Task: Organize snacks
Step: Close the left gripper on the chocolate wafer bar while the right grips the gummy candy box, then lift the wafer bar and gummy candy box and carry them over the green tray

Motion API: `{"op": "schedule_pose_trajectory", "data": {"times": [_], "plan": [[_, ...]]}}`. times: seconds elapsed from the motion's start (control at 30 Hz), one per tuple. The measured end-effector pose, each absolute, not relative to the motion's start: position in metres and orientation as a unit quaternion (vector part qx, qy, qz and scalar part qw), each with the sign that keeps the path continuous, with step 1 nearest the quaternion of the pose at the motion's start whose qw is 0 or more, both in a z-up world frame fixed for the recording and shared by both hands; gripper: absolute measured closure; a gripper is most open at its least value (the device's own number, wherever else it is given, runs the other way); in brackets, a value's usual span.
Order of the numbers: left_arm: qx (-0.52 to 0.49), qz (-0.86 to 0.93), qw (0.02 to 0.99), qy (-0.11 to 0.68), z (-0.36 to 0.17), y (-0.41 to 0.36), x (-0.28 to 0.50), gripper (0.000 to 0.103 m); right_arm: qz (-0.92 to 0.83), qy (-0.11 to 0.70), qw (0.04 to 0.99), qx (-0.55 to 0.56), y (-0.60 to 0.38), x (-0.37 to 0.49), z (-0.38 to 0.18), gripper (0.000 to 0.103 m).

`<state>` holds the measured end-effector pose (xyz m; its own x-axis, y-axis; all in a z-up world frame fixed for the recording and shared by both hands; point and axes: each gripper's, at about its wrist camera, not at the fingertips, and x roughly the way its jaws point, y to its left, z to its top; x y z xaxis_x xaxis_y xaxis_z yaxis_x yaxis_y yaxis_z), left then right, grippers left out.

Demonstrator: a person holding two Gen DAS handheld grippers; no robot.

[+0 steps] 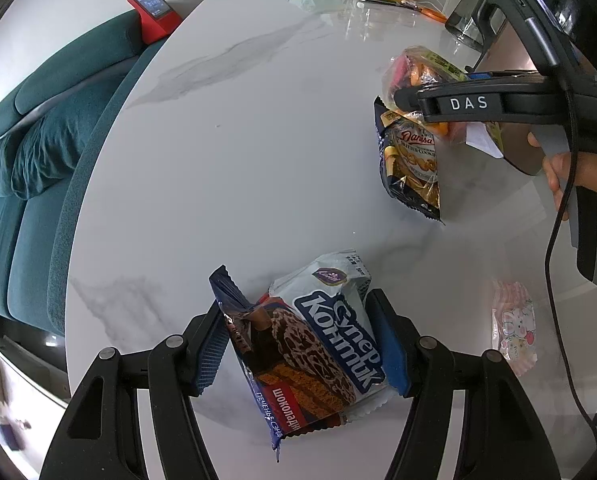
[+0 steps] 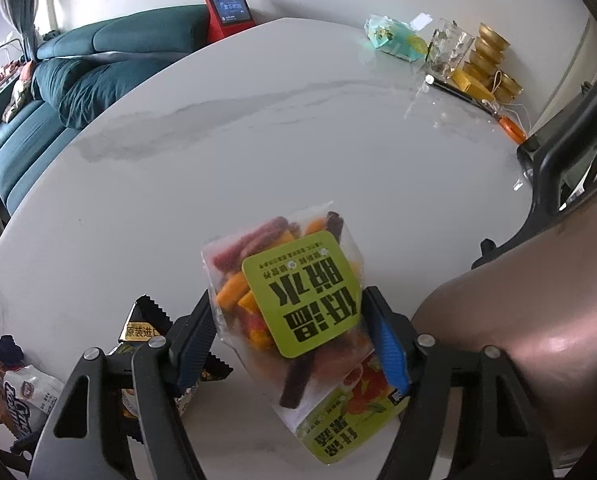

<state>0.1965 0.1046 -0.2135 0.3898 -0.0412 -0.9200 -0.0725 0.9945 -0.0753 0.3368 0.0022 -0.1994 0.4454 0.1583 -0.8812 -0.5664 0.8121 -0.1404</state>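
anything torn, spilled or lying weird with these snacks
Nothing looks torn or spilled. The chocolate cookie pack sits between the left gripper jaws and the veggie chips bag between the right gripper jaws, both sealed. The Danisa cookie pack lies flat on the table, its wrapper only creased.

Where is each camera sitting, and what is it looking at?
Left wrist: sits on the left gripper, looking down at the table; it holds a cookie pack; the right gripper and a hand show.
Right wrist: sits on the right gripper, holding a veggie chip bag.
Both see the table, the sofa and the red clock.
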Motion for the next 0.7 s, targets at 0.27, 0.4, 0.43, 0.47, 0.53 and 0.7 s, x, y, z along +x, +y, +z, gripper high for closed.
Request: {"op": "schedule_pose_trajectory", "data": {"times": [0.27,0.4,0.43,0.47,0.53,0.7], "plan": [[-0.057,0.009,0.832,0.551,-0.213,0.105,0.197,0.043,0.242,0.474,0.829,-0.173,-0.008,0.326,-0.193,0.038],[-0.064,0.008,0.832,0.55,-0.213,0.109,0.197,0.043,0.25,0.468,0.831,-0.165,-0.011,0.32,-0.19,0.039],[-0.065,0.008,0.832,0.55,-0.213,0.11,0.197,0.044,0.251,0.467,0.832,-0.16,-0.013,0.319,-0.188,0.039],[-0.067,0.007,0.832,0.55,-0.213,0.111,0.197,0.045,0.252,0.466,0.834,-0.156,-0.015,0.317,-0.186,0.038],[-0.069,0.007,0.833,0.549,-0.213,0.112,0.196,0.047,0.253,0.461,0.838,-0.145,-0.019,0.314,-0.179,0.038],[-0.063,0.002,0.835,0.546,-0.209,0.105,0.193,0.05,0.263,0.446,0.847,-0.122,-0.033,0.296,-0.155,0.038]]}}
